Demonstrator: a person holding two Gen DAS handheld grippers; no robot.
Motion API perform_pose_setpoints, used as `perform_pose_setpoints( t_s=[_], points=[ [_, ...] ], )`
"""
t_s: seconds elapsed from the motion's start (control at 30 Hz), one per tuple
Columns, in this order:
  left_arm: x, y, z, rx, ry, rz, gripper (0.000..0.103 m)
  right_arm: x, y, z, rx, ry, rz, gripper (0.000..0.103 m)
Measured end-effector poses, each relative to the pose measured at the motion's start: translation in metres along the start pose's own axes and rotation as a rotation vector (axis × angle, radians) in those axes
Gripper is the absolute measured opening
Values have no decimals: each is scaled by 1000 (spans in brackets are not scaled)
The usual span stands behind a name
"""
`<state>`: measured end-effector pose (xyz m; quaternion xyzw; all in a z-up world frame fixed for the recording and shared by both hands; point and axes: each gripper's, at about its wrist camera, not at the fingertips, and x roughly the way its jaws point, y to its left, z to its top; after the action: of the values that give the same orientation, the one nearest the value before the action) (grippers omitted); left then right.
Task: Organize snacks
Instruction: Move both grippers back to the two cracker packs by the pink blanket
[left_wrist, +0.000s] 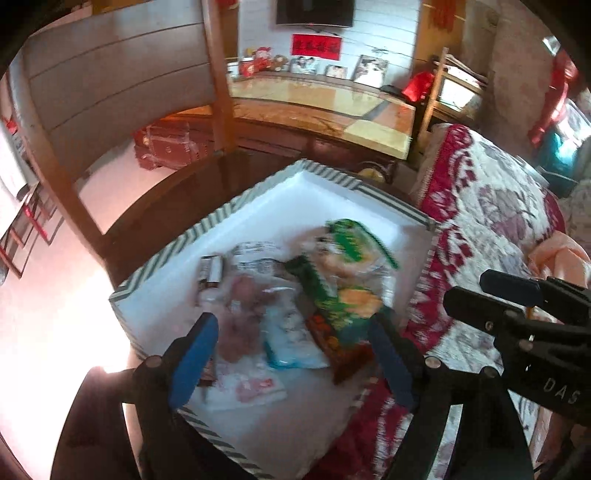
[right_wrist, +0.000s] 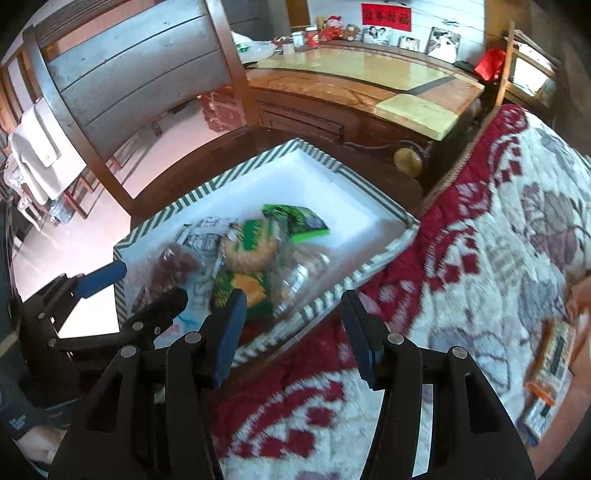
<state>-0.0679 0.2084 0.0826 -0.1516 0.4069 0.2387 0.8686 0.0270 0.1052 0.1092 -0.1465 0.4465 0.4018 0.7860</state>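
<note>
A white box with a green-striped rim (left_wrist: 207, 225) (right_wrist: 207, 192) holds several snack packets: a green bag (left_wrist: 347, 273) (right_wrist: 295, 219), a clear packet with pink contents (left_wrist: 240, 306), a light blue packet (left_wrist: 291, 343) and a small dark bar (left_wrist: 211, 271). My left gripper (left_wrist: 295, 350) hangs open above the packets, with nothing between its blue pads (left_wrist: 195, 354); in the right wrist view the left gripper (right_wrist: 136, 291) is at the box's left corner. My right gripper (right_wrist: 295, 332) stands open and empty over the box's near rim and the blanket; the right gripper (left_wrist: 517, 295) shows at the right in the left wrist view.
A red and white patterned blanket (right_wrist: 480, 229) lies right of the box, with an orange packet (right_wrist: 550, 369) on it at the far right. A wooden chair (left_wrist: 110, 92) stands behind the box on the left. A long wooden cabinet (right_wrist: 369, 74) runs along the back.
</note>
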Motion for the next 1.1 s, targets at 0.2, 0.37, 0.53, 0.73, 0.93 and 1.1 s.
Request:
perform_pose_setpoints(
  t_s=[0.2,0.37,0.53,0.73,0.93,1.1],
  points=[
    [-12,-37,-9,74,-11,-41,85,-26,-29,-27,55,-11,-46,53],
    [-19,-66,-15,123,-12,-75,85,-44,-55,-52,101,-7,-84,53],
    [-26,-96,-21,187,-17,-100,85,-63,-84,-77,159,-12,-126,53],
    [-34,-128,-24,234,-24,-129,85,-84,-121,-106,243,-18,-172,53],
    [-34,-158,-26,280,-19,-152,85,-102,-151,-128,314,-23,-211,53],
    [-35,-185,-31,338,-19,-171,85,-113,-174,-143,364,-23,-242,53]
  ],
)
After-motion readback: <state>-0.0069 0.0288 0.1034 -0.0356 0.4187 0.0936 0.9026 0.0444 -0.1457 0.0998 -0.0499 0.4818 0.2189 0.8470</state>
